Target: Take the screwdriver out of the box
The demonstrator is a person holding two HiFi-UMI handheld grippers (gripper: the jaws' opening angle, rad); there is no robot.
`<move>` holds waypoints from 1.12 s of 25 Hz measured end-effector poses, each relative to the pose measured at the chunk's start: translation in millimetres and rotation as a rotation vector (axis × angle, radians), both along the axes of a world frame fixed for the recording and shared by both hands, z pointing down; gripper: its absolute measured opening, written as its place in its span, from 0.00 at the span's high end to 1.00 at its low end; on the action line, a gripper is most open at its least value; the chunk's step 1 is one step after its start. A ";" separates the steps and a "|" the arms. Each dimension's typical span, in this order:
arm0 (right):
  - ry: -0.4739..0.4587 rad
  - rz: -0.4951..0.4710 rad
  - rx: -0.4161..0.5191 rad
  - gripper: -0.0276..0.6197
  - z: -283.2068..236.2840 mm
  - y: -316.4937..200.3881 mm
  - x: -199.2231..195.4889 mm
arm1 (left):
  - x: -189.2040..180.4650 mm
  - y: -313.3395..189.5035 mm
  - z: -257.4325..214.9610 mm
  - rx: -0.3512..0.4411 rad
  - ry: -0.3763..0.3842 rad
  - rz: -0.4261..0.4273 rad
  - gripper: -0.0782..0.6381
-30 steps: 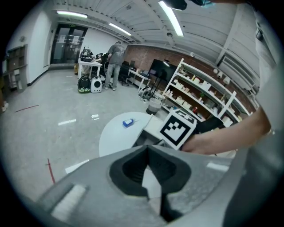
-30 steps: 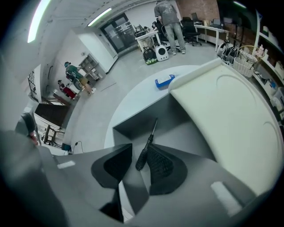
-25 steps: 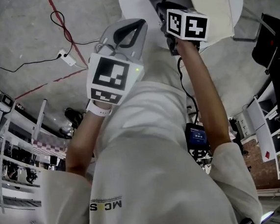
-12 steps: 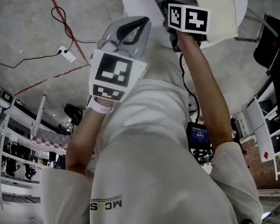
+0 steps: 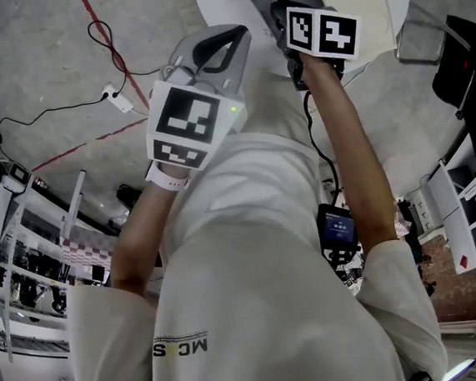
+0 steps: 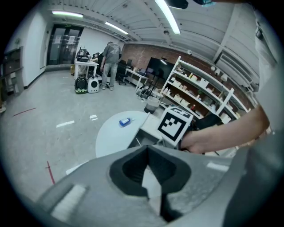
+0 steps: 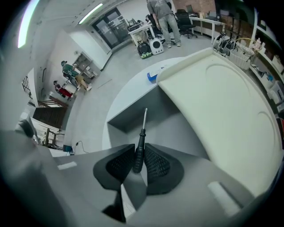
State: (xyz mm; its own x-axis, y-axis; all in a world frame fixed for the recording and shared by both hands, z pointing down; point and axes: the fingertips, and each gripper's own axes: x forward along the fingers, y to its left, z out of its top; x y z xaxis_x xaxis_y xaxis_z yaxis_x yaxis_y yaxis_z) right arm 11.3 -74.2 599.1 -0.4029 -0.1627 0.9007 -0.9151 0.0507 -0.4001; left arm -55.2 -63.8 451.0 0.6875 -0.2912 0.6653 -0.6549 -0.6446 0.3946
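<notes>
Right gripper (image 7: 138, 150), jaws just closing, now clamps the screwdriver (image 7: 140, 144) by its handle, shaft inside the open box (image 7: 128, 119) toward its far wall; lift-out apparently remains; left gripper (image 6: 147, 153) closed on nothing.

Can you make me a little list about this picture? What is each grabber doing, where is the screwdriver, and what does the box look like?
right gripper: jaws have just been closing and press on the black handle
screwdriver: between those jaws, shaft pointing into the box
box: grey, open, with the cream lid swung back
table: round, white, holds the box
left gripper: jaws together, empty, back from the box
blue thing: small, on the table beyond the box
</notes>
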 end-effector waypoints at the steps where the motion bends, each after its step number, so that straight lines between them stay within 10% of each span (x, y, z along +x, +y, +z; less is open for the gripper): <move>1: -0.005 0.004 0.005 0.85 -3.7 1.0 1.0 | 2.2 0.5 -1.2 0.004 -0.001 0.004 0.89; 28: -0.101 -0.017 0.394 0.85 -175.5 54.2 50.4 | 55.8 38.0 -95.2 0.187 -0.025 0.097 0.89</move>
